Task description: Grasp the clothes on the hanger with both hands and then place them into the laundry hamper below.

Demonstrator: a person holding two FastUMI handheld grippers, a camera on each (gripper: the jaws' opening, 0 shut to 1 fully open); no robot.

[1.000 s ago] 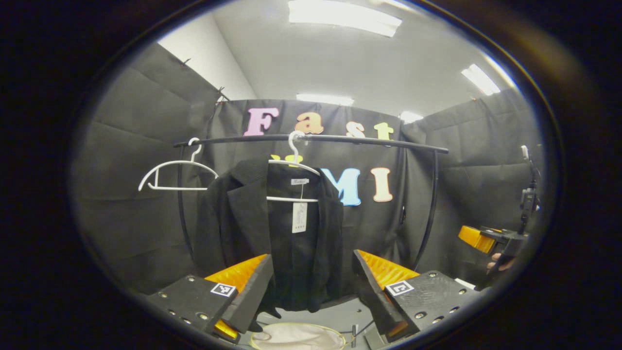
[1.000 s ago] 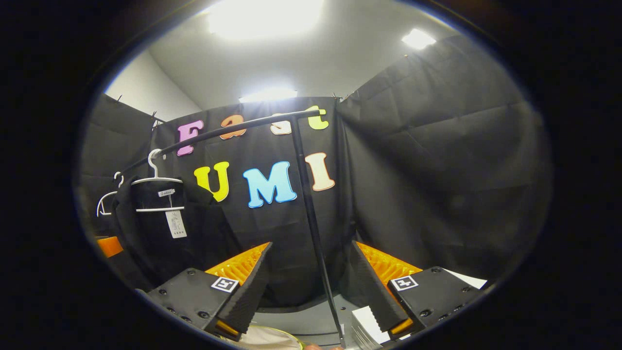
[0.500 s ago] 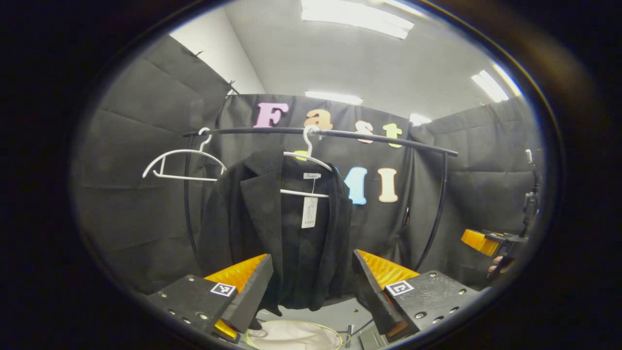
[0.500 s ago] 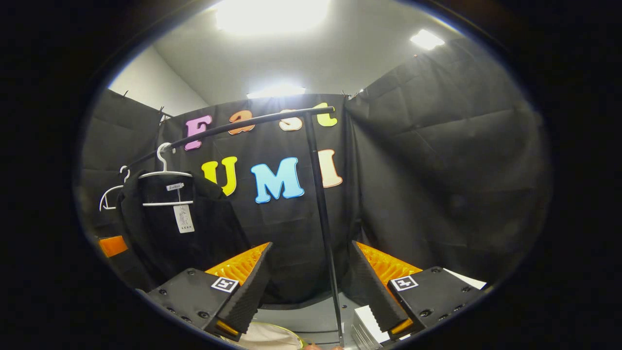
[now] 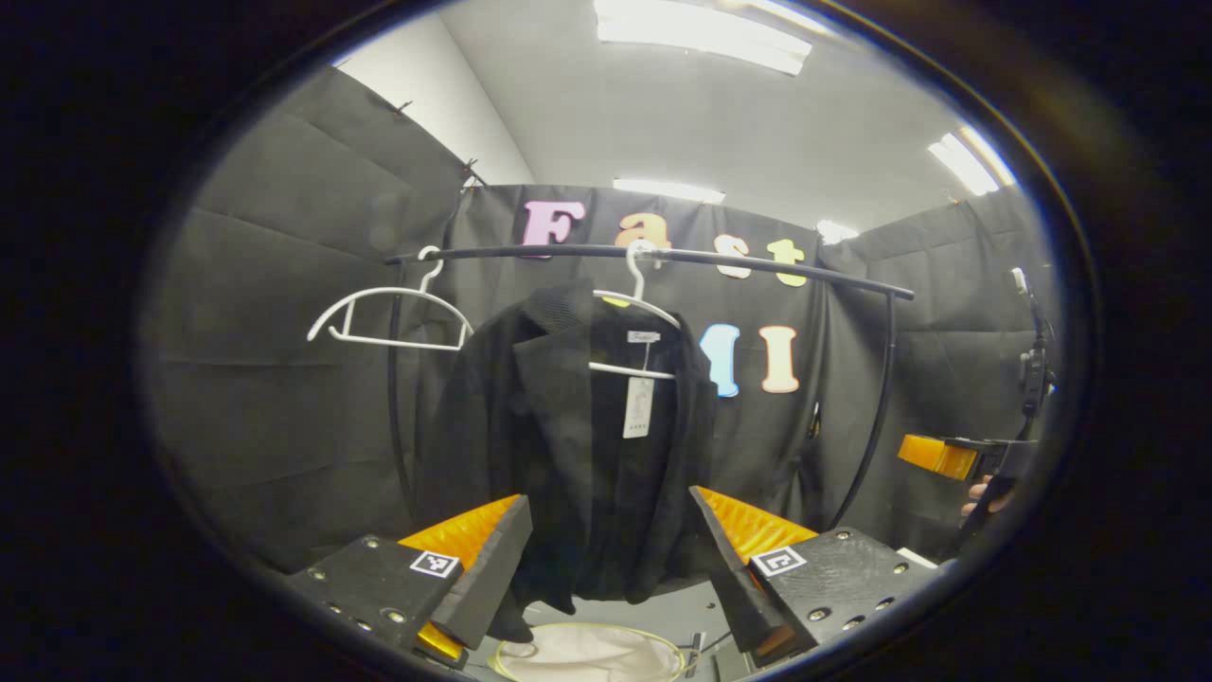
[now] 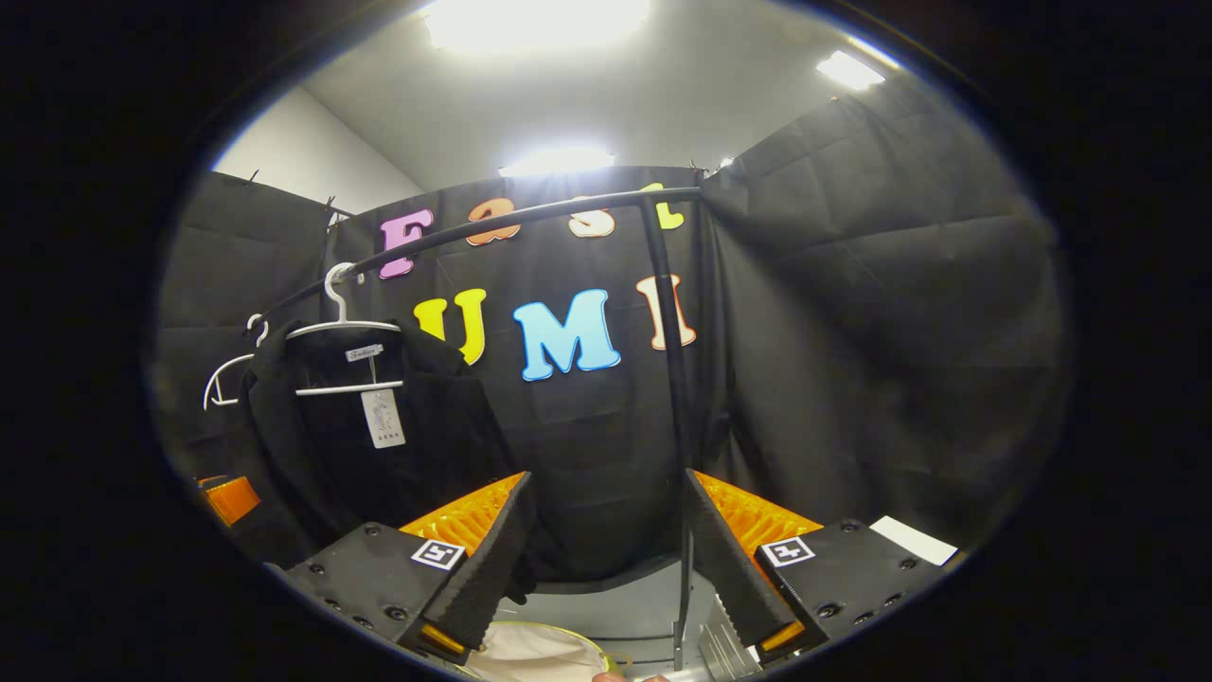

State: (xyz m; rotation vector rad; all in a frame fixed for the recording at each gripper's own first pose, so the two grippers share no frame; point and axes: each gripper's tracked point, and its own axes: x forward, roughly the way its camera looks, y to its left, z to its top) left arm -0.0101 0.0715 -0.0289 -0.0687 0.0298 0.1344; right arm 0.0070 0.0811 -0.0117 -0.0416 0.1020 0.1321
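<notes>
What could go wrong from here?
1. Right claw faces the rack's upright post, with the black jacket off to its side; it may hit the post.
2. Both claws are open, and the jacket rides a white hanger; pulling could drag the hanger along.

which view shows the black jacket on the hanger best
The left gripper view: the black jacket hangs near the centre, facing the camera, its collar, tag and hem visible above the laundry hamper. The right gripper view has it off to the left edge, smaller and seen at an angle.
</notes>
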